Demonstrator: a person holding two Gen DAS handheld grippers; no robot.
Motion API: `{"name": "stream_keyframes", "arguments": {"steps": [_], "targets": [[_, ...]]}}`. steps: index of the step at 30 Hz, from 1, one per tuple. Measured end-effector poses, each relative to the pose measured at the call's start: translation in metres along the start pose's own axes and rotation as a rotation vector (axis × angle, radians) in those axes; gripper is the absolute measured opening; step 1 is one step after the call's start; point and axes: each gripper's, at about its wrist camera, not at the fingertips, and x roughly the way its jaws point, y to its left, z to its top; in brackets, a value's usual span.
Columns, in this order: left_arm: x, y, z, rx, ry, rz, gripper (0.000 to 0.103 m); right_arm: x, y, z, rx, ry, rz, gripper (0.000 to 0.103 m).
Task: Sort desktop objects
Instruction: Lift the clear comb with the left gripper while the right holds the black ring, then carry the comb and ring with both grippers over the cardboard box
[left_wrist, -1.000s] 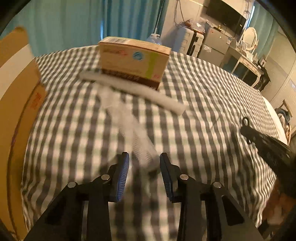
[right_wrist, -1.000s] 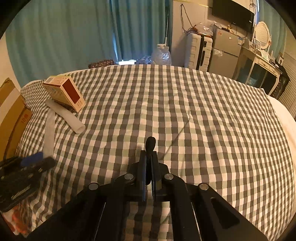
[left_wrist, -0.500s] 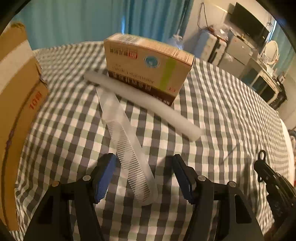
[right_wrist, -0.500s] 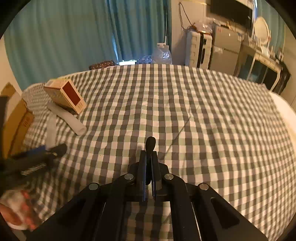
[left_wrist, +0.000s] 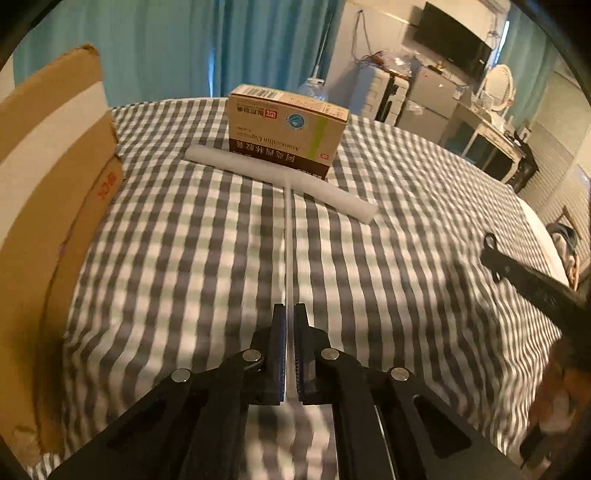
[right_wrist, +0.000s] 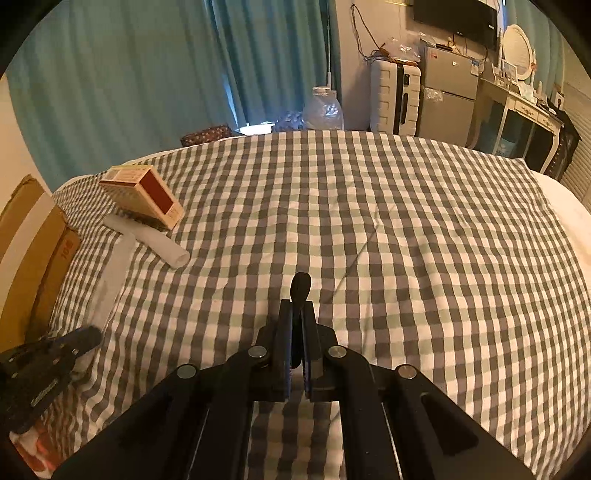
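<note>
Both jaws of left gripper (left_wrist: 290, 317) pinch comb (left_wrist: 289, 236), edge-on, pointing ahead.

Warm, dim indoor light tints both my views amber, my fingers (left_wrist: 276, 343) cast soft shadows on the checked cloth (right_wrist: 406, 229) toward six o'clock, motion blur smears the left view at four o'clock, and fisheye bending with black vignetting rings every edge.

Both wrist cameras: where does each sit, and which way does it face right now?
Left wrist: on the left gripper, shut on a clear comb, facing the medicine box.
Right wrist: on the right gripper, shut on a black object, facing across the checked cloth.
Shared: box, white tube, comb, each other's gripper.
</note>
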Motion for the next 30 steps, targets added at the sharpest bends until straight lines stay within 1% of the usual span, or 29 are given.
{"name": "stream_keyframes", "arguments": {"steps": [3,5,6,7,10,12,14,16,17,19,22,23,25,27,30], "targets": [[-0.012,0.003,-0.007,0.009,0.008,-0.030,0.004,-0.006,0.003,-0.005,-0.002,-0.001,-0.003,0.004],[-0.014,-0.001,-0.001,0.019,0.005,-0.031,0.004,-0.010,0.006,-0.006,-0.012,-0.006,-0.009,0.004],[-0.014,-0.001,0.000,0.023,0.021,-0.055,0.004,-0.011,0.008,-0.007,-0.014,-0.008,-0.010,0.004],[-0.011,-0.006,0.003,0.026,0.029,-0.058,0.004,-0.013,0.009,-0.008,-0.017,-0.011,-0.009,0.004],[0.007,-0.020,0.014,0.055,0.043,-0.024,0.006,-0.011,0.015,-0.008,-0.036,-0.012,-0.011,0.004],[0.026,-0.025,0.020,0.056,0.086,-0.004,0.009,-0.007,0.015,-0.007,-0.040,-0.007,-0.010,0.004],[0.038,-0.026,0.021,0.051,0.102,0.010,0.010,-0.002,0.014,-0.007,-0.029,-0.001,-0.004,0.004],[0.042,-0.027,0.025,0.050,0.070,0.018,0.005,0.003,0.013,-0.006,-0.024,0.005,-0.001,0.004],[0.041,-0.032,0.026,0.077,0.050,0.015,0.003,0.005,0.012,-0.006,-0.021,0.008,-0.001,0.004],[0.037,-0.039,0.026,0.119,0.035,0.022,0.003,0.008,0.010,-0.005,-0.014,0.012,0.005,0.004],[0.023,-0.042,0.025,0.142,-0.006,0.033,0.003,0.003,0.009,-0.003,-0.002,0.000,0.017,0.004],[0.015,-0.042,0.026,0.142,-0.014,0.014,0.003,-0.002,0.009,-0.003,0.000,-0.008,0.022,0.004],[0.001,-0.042,0.028,0.138,-0.036,0.017,0.003,-0.014,0.010,-0.002,-0.001,-0.027,0.033,0.004],[-0.018,-0.040,0.032,0.125,-0.055,-0.005,0.003,-0.037,0.013,-0.001,0.008,-0.064,0.054,0.004],[-0.048,-0.034,0.038,0.117,-0.087,-0.007,0.003,-0.070,0.021,0.001,0.021,-0.117,0.097,0.004]]}}
